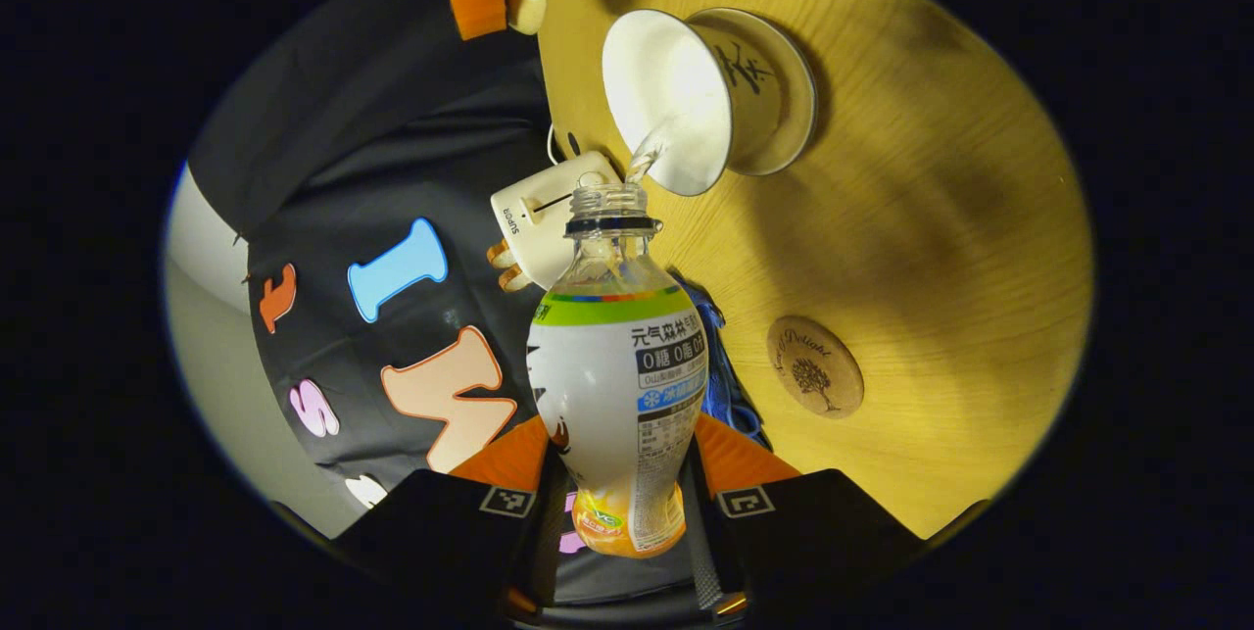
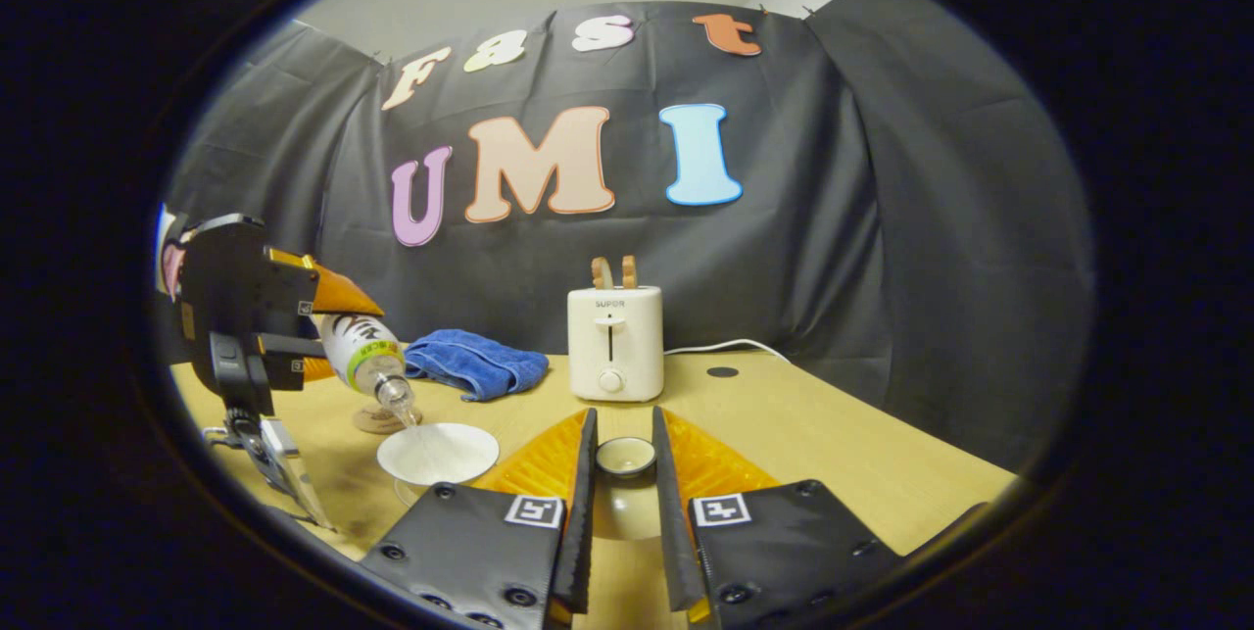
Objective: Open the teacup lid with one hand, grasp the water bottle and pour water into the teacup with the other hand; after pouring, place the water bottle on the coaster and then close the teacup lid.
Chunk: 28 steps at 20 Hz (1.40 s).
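Pouring is under way: nearest in the left gripper view, the left gripper (image 1: pixel 627 512) is clenched on the water bottle (image 1: pixel 619 395), tipped so a thin stream runs from its mouth into the open teacup (image 1: pixel 676 101) just beyond. In the right gripper view the right gripper (image 2: pixel 623 503) grasps the teacup lid (image 2: pixel 625 456) between its fingers, held off to the right of the cup. Still left, by this reading: setting the bottle on the coaster (image 1: pixel 815 365) nearby and closing the lid. Farther back stand a blue towel (image 2: pixel 475 363) and toaster (image 2: pixel 615 341).

White teacup (image 1: pixel 705 101) showing black brushwork; bottle (image 1: pixel 617 385) wearing a white, green and orange label; blue towel (image 2: pixel 475 363); counter (image 1: pixel 931 218) glowing yellow woodgrain.
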### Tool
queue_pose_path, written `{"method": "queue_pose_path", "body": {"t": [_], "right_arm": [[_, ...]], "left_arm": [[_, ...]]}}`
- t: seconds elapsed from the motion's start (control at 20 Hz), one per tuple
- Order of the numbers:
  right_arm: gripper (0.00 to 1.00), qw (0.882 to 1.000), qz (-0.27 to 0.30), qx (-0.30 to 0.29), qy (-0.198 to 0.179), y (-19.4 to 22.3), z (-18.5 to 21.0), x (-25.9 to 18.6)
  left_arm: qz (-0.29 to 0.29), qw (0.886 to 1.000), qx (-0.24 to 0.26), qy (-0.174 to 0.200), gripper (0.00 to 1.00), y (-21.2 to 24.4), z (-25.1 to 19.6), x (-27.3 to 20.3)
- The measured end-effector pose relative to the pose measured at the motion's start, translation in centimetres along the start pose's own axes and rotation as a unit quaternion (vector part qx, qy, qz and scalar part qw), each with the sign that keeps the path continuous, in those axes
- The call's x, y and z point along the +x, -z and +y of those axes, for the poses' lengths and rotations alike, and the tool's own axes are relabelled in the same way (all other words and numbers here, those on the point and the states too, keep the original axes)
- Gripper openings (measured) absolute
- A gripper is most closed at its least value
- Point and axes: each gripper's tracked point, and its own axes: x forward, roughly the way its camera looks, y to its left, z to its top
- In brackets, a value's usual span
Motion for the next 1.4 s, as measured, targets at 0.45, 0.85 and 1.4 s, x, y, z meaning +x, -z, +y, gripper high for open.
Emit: {"method": "queue_pose_path", "body": {"t": [0.45,0.85,1.4], "right_arm": [[0.34,1.0,0.0,0.0,0.0,-0.1,0.0,0.0],[0.35,1.0,0.001,0.0,-0.002,0.0,0.0,0.0],[0.35,1.0,0.0,0.0,-0.003,-0.1,0.0,0.0]], "left_arm": [[-0.002,0.998,0.066,-0.001,0.52,0.4,2.8,0.0],[-0.007,0.996,0.093,0.0,0.52,0.0,4.0,-0.1],[-0.049,0.989,-0.133,0.038,0.51,-1.1,-0.3,-0.8]]}}
